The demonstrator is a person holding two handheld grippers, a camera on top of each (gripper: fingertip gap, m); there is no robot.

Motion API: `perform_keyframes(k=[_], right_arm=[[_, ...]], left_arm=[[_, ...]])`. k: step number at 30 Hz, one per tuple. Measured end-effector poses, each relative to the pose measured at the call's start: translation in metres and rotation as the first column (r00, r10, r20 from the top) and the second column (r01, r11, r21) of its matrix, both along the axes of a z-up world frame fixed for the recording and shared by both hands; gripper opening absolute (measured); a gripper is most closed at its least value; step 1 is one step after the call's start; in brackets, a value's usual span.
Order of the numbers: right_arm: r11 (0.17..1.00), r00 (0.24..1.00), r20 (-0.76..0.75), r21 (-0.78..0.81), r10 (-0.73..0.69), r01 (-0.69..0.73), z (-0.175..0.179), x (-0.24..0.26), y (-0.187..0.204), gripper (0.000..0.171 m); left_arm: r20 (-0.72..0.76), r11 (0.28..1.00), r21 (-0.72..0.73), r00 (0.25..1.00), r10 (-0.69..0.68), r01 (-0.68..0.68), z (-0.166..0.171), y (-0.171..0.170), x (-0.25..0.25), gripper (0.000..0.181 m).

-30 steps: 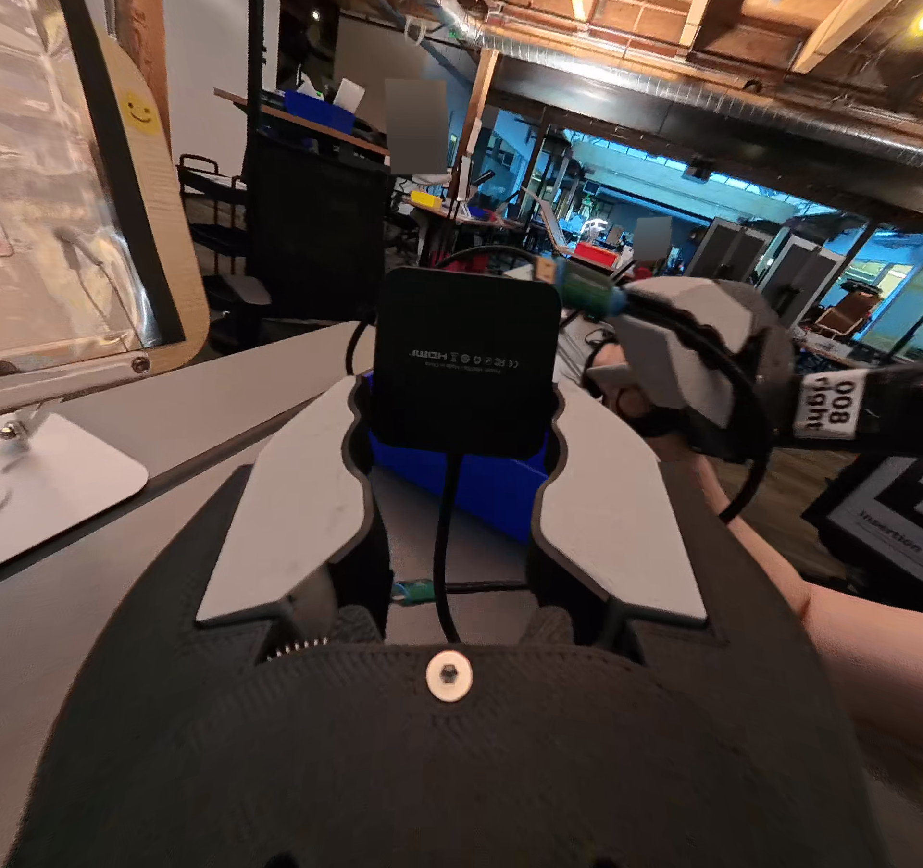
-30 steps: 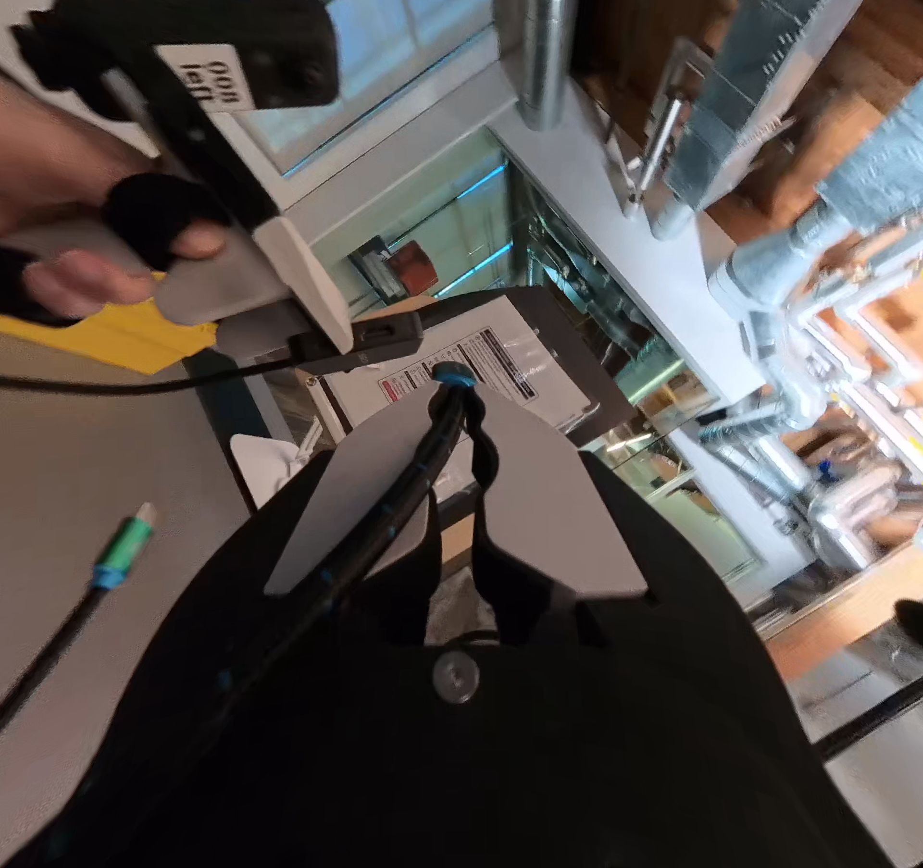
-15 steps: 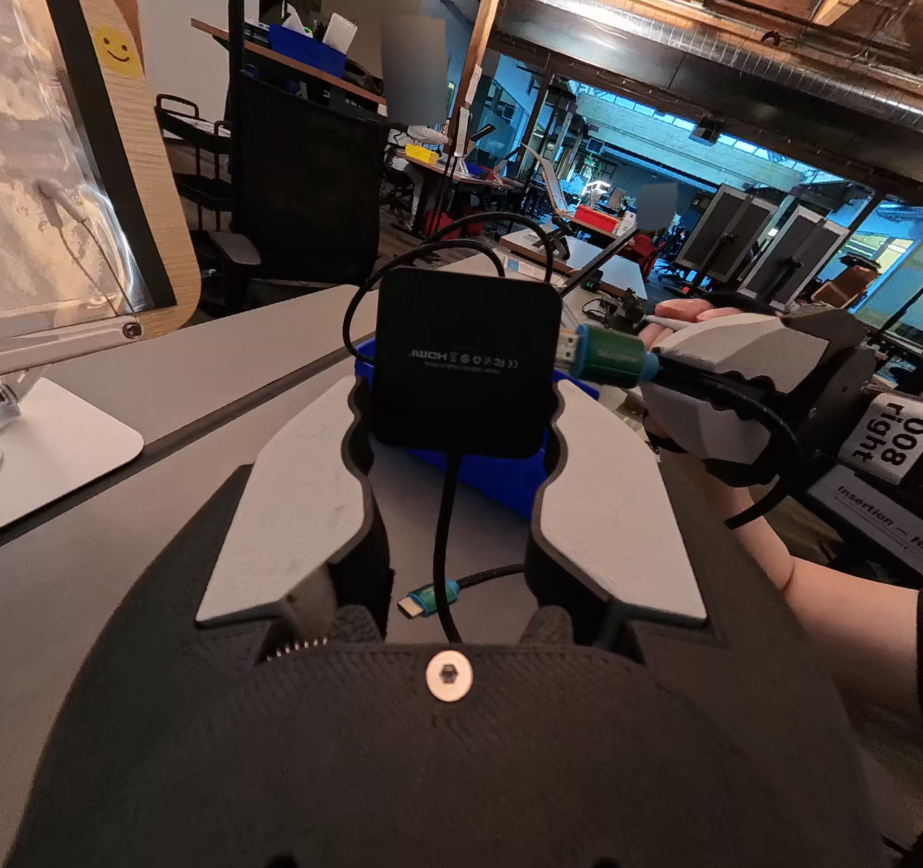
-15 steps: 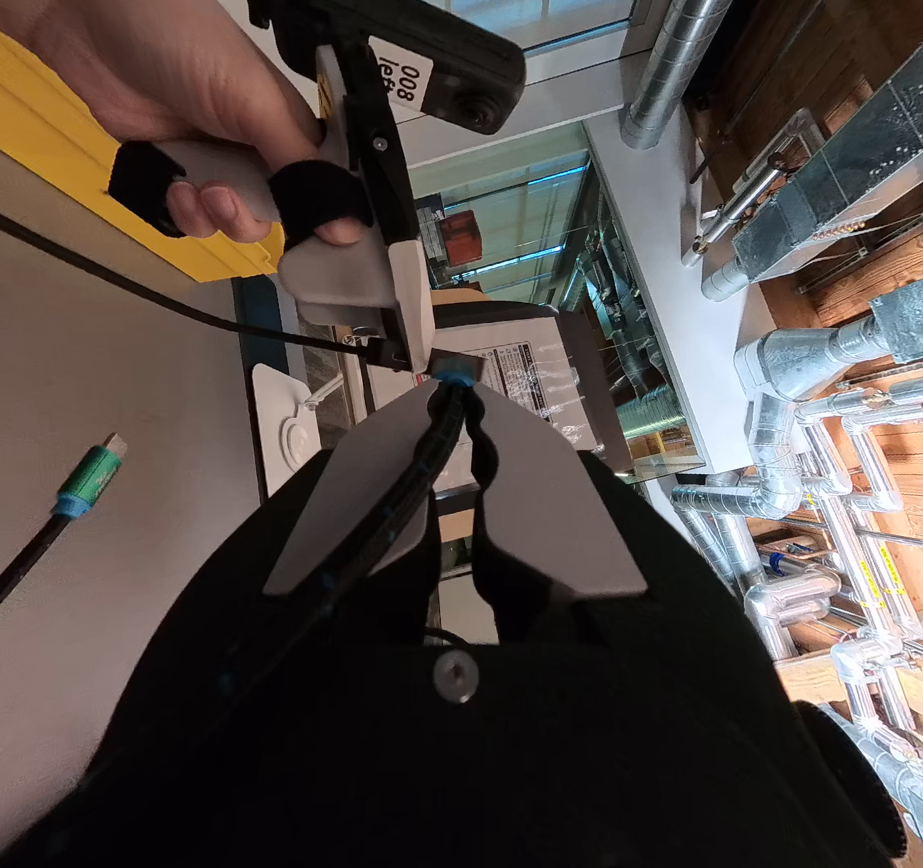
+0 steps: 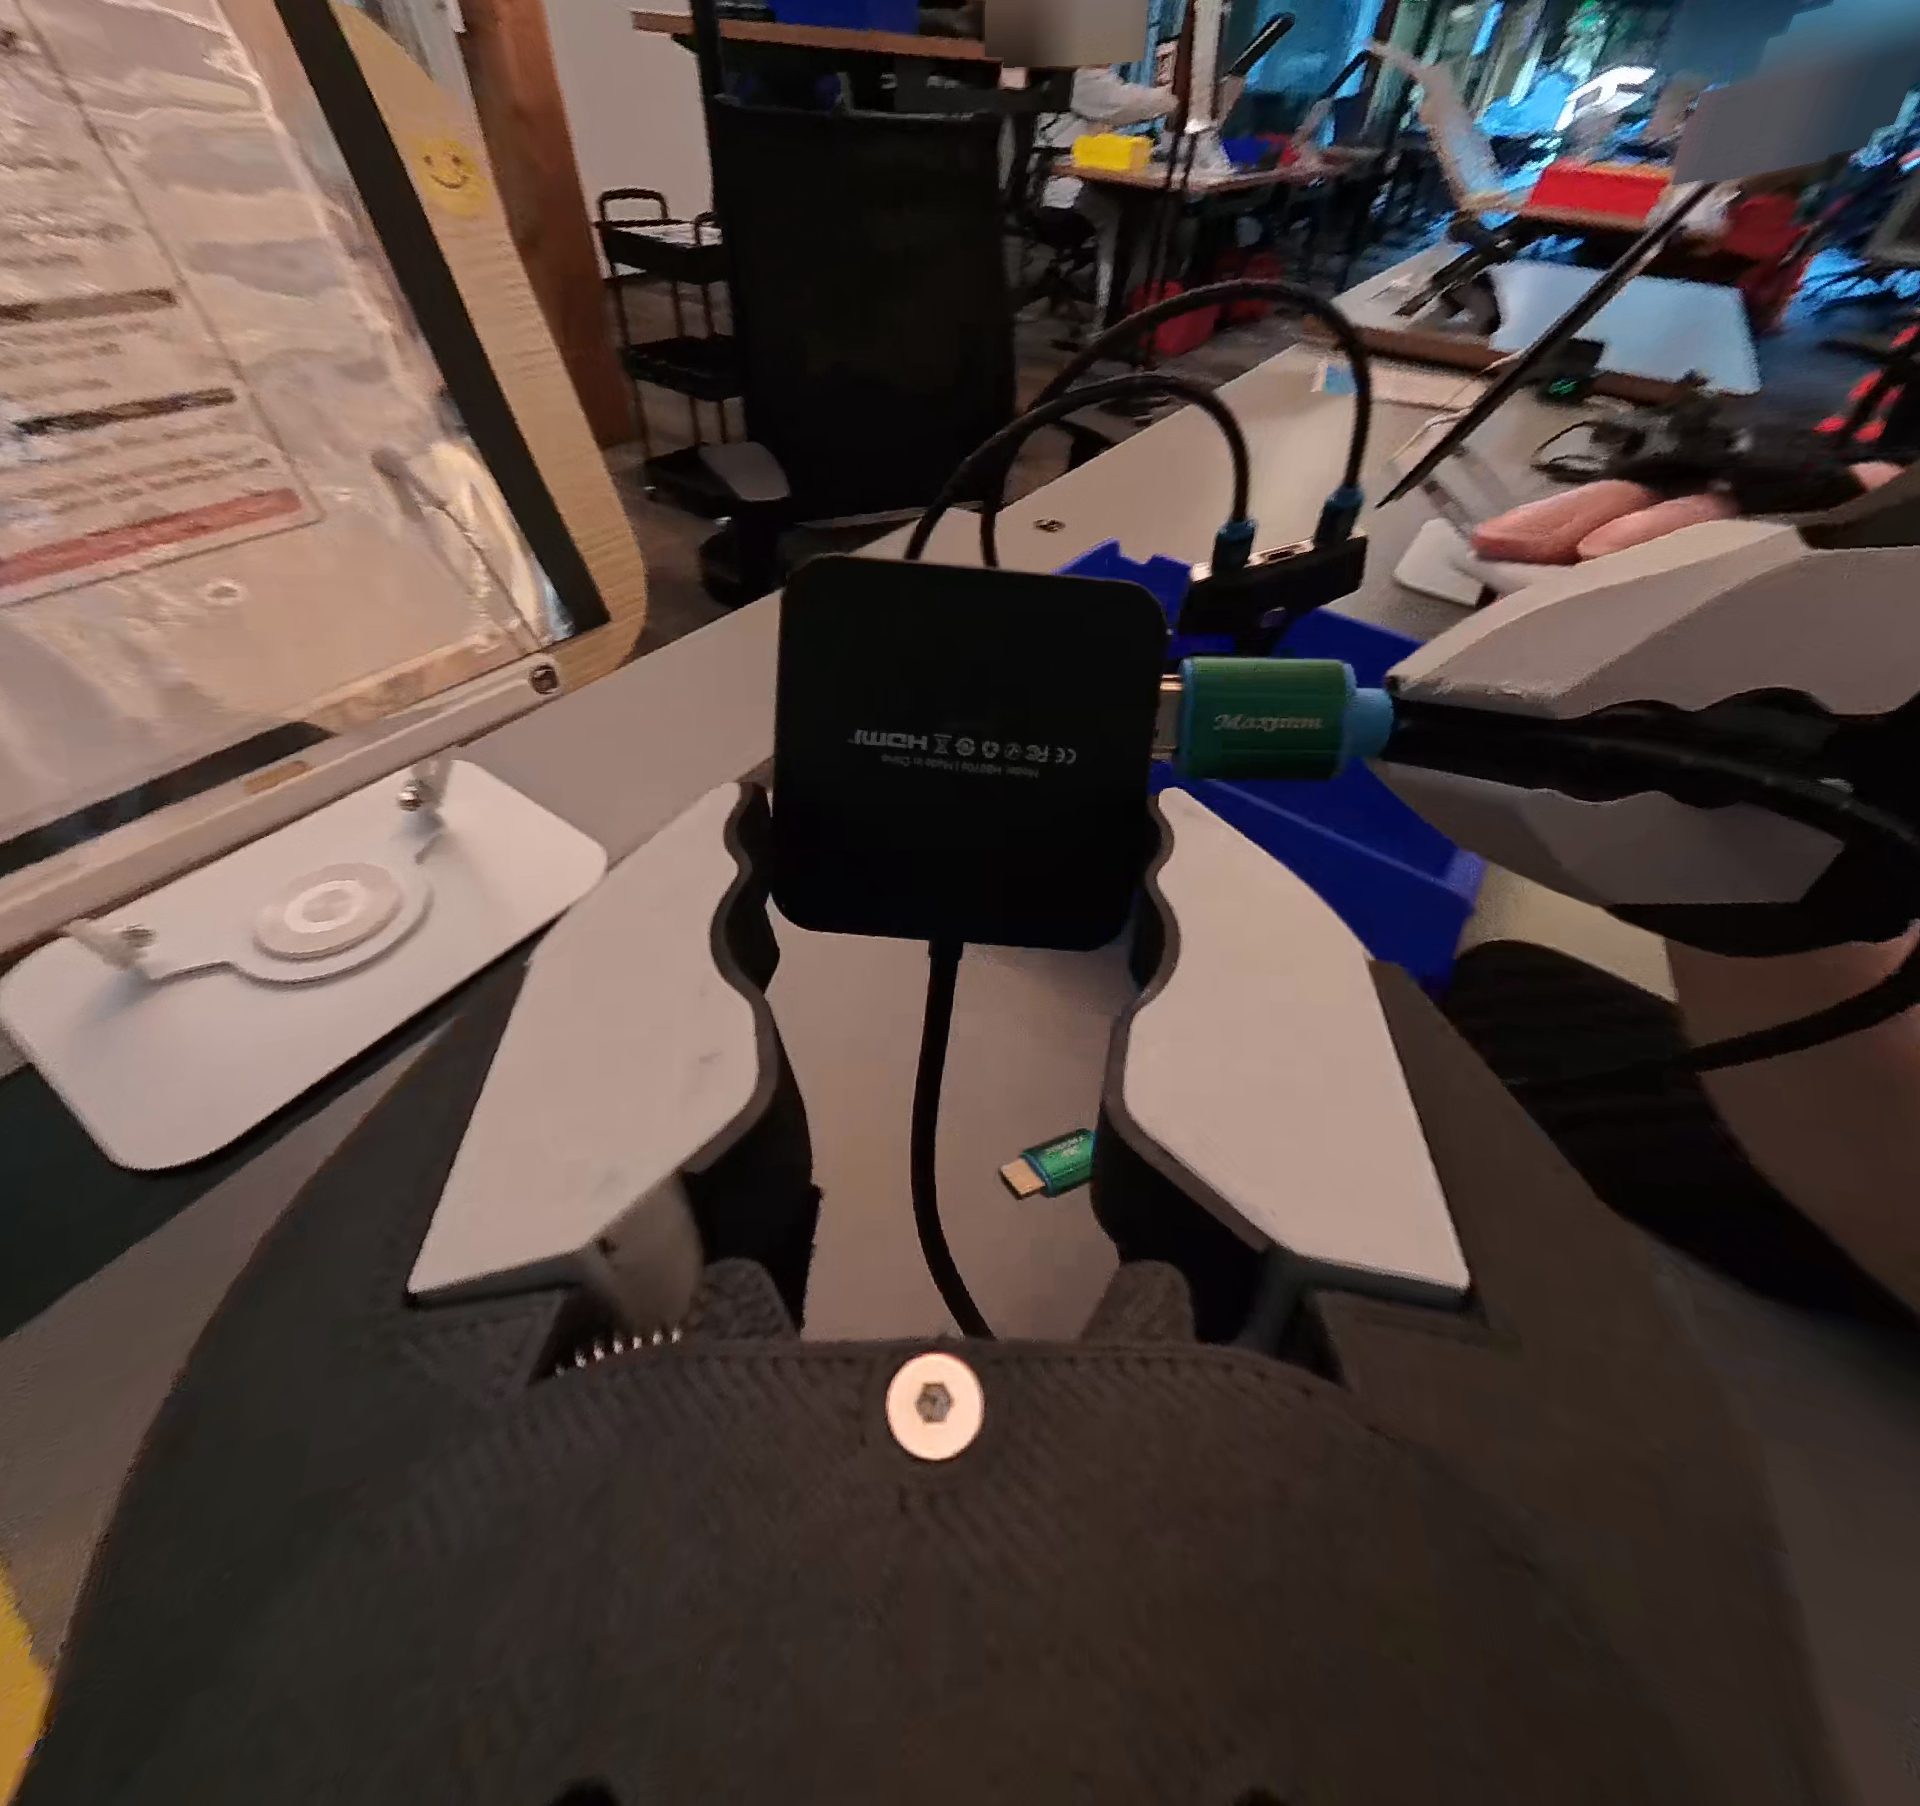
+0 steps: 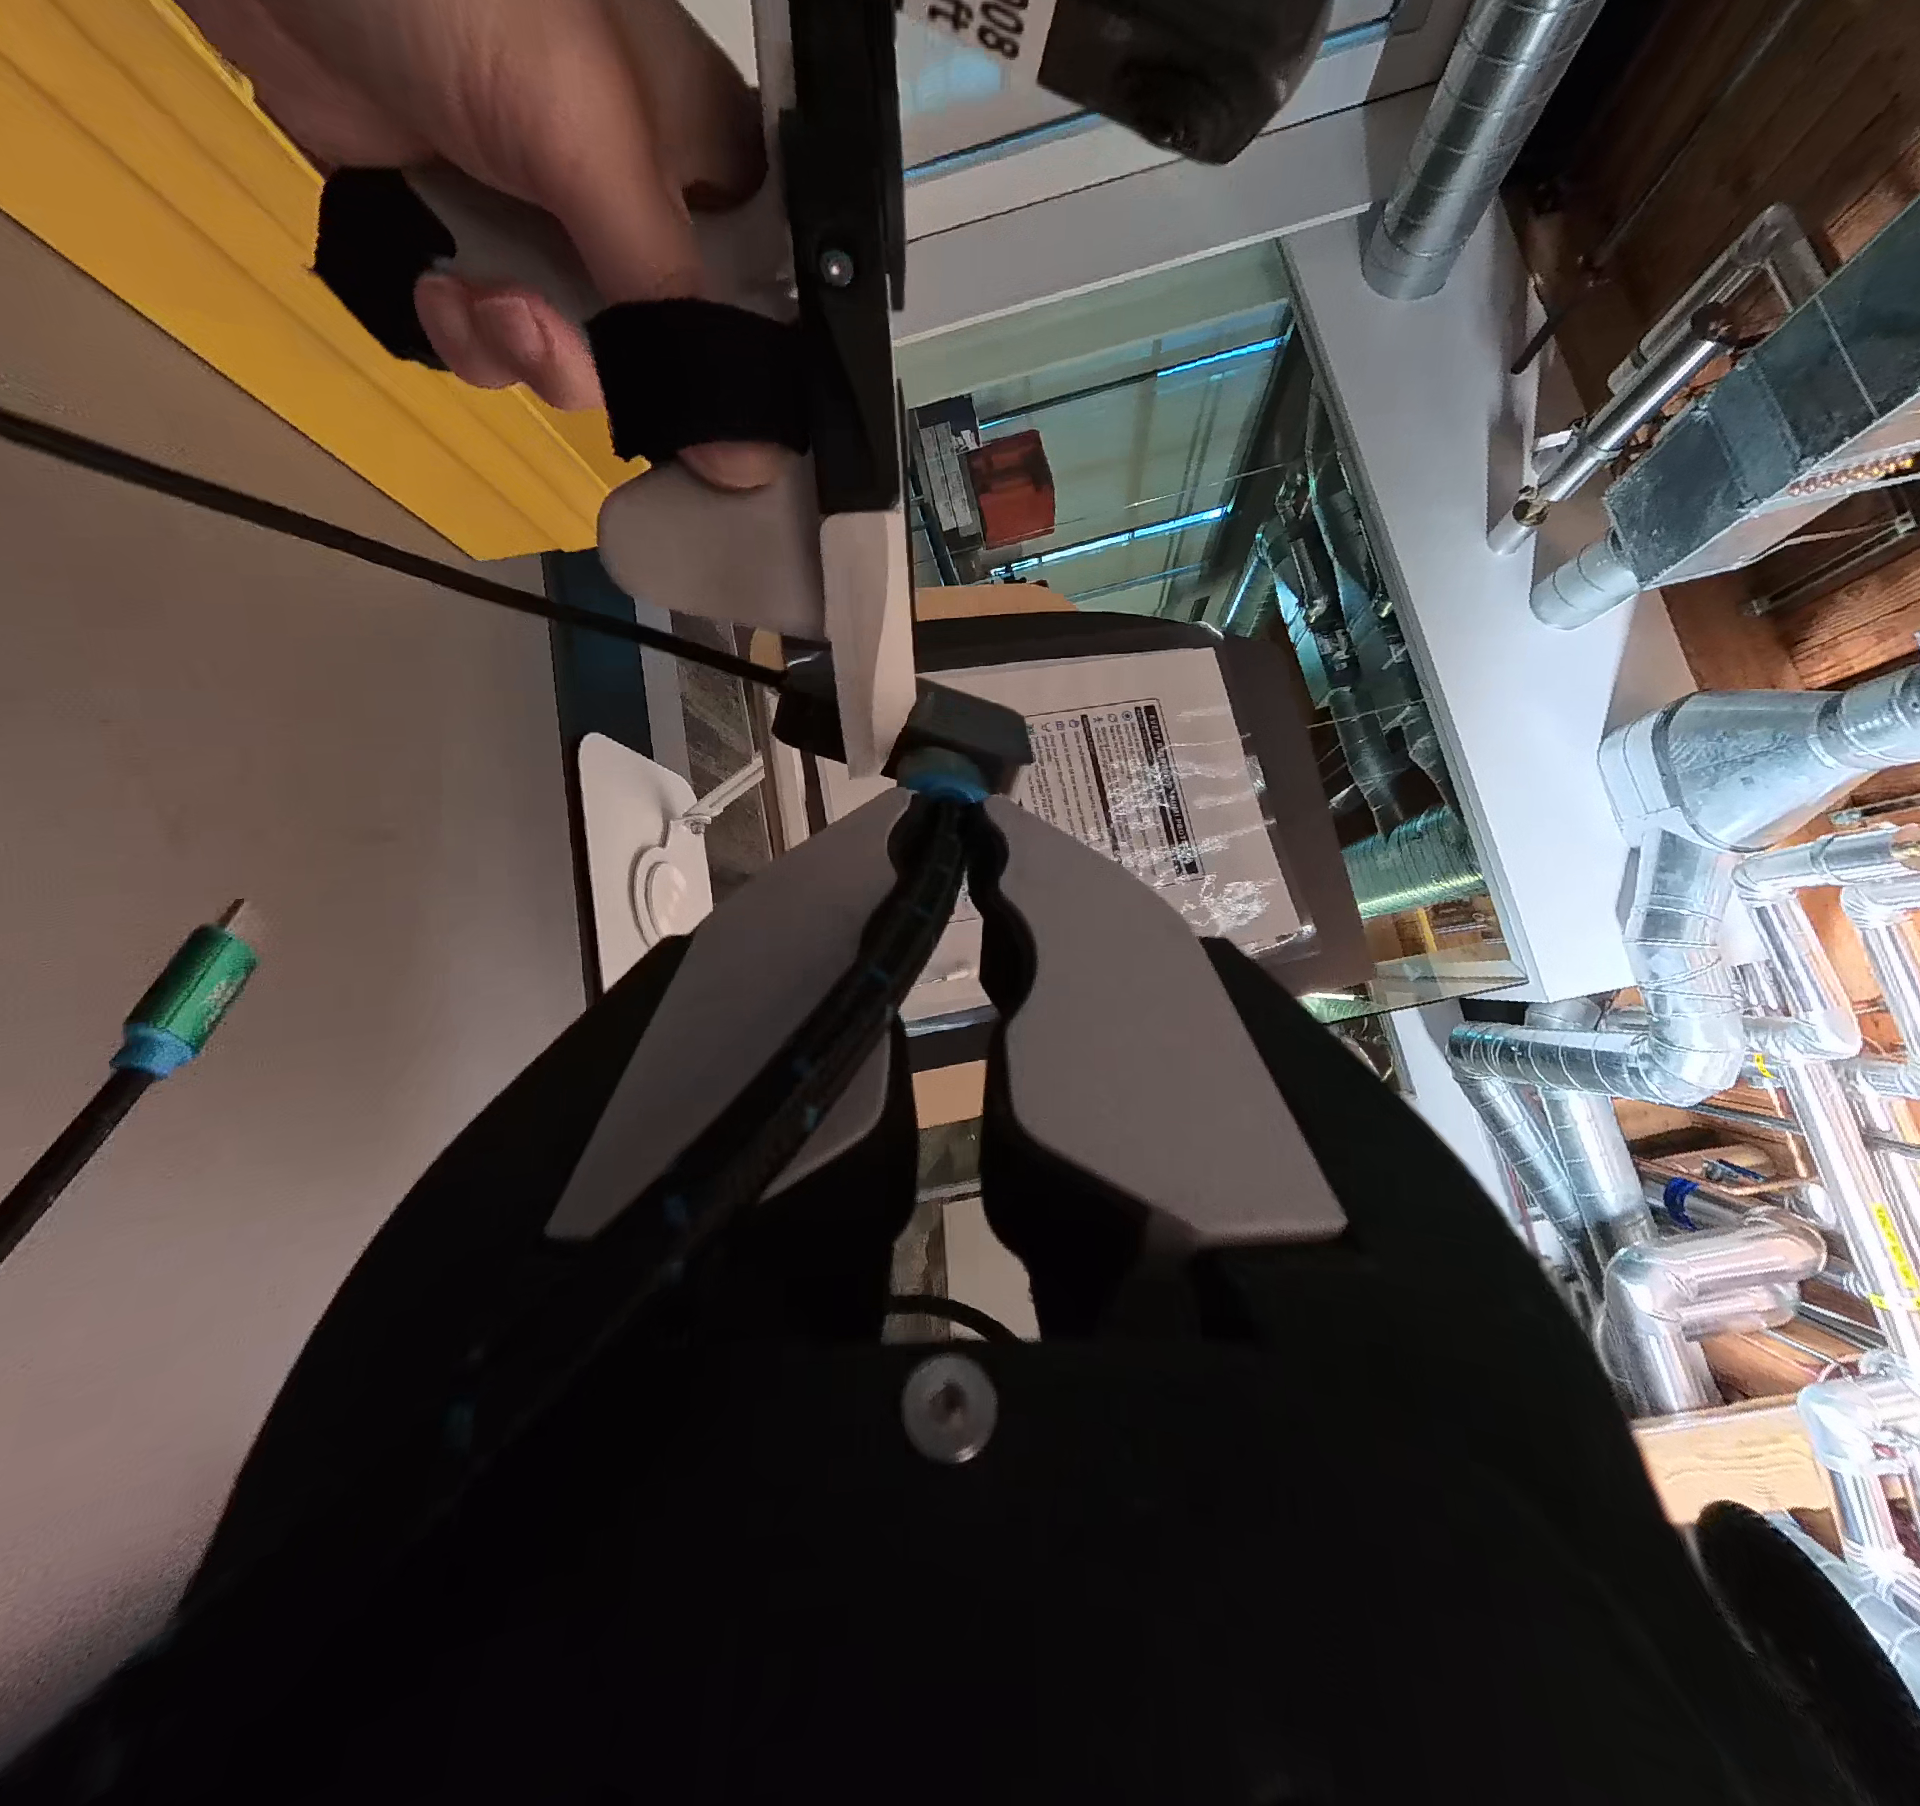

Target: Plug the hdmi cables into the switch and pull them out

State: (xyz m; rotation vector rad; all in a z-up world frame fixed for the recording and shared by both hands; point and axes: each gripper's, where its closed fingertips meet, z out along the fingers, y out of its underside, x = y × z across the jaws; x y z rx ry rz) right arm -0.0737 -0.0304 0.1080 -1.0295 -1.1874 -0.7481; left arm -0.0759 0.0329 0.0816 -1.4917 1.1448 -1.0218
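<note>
My left gripper (image 5: 951,821) is shut on the black square HDMI switch (image 5: 961,748) and holds it above the grey table, with the switch's own cable hanging down between the fingers. My right gripper (image 6: 940,806) is shut on a black HDMI cable just behind its green plug (image 5: 1262,719). The plug's metal tip is at the switch's right edge, entering a port there. In the right wrist view the plug (image 6: 961,722) meets the switch edge-on beside the left gripper's finger (image 6: 862,634). A second green HDMI plug (image 6: 197,987) lies loose on the table and also shows in the left wrist view (image 5: 1049,1162).
A blue bin (image 5: 1340,842) sits on the table behind the switch, with another black device and two cables (image 5: 1283,561) above it. A framed sign on a white stand (image 5: 301,915) is at the left. A yellow bin (image 6: 208,229) lies behind the left hand.
The right gripper has brought the green plug in from the upper right, down and level to the switch's right edge. Half a second ago its tip was bare; now it is partly in.
</note>
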Motion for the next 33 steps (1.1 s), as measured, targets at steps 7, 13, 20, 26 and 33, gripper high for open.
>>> perform_keyframes(k=[7,13,20,26,33], right_arm=[[0.998,0.997,-0.058,0.031,0.047,-0.046,0.005,-0.001,-0.002,0.007],[0.994,0.988,-0.122,0.061,0.093,-0.086,0.01,-0.006,-0.004,0.007],[0.992,0.983,-0.131,0.039,0.127,-0.123,0.009,-0.002,-0.007,0.007],[0.989,0.976,-0.158,0.022,0.147,-0.146,0.007,0.002,-0.006,0.007],[0.987,0.966,-0.208,0.079,0.154,-0.14,0.009,0.005,-0.001,0.007]], left_arm=[[0.011,1.0,-0.004,1.0,0.022,-0.022,0.005,-0.002,-0.003,0.066],[0.044,0.998,-0.064,0.999,0.003,-0.001,0.008,-0.005,-0.003,0.066],[0.029,0.999,-0.037,1.0,-0.003,0.005,0.009,-0.009,-0.003,0.066],[0.033,0.998,-0.05,0.999,-0.033,0.035,0.007,-0.012,-0.001,0.066],[0.034,0.998,0.027,0.998,0.059,-0.06,0.014,-0.008,-0.003,0.065]])
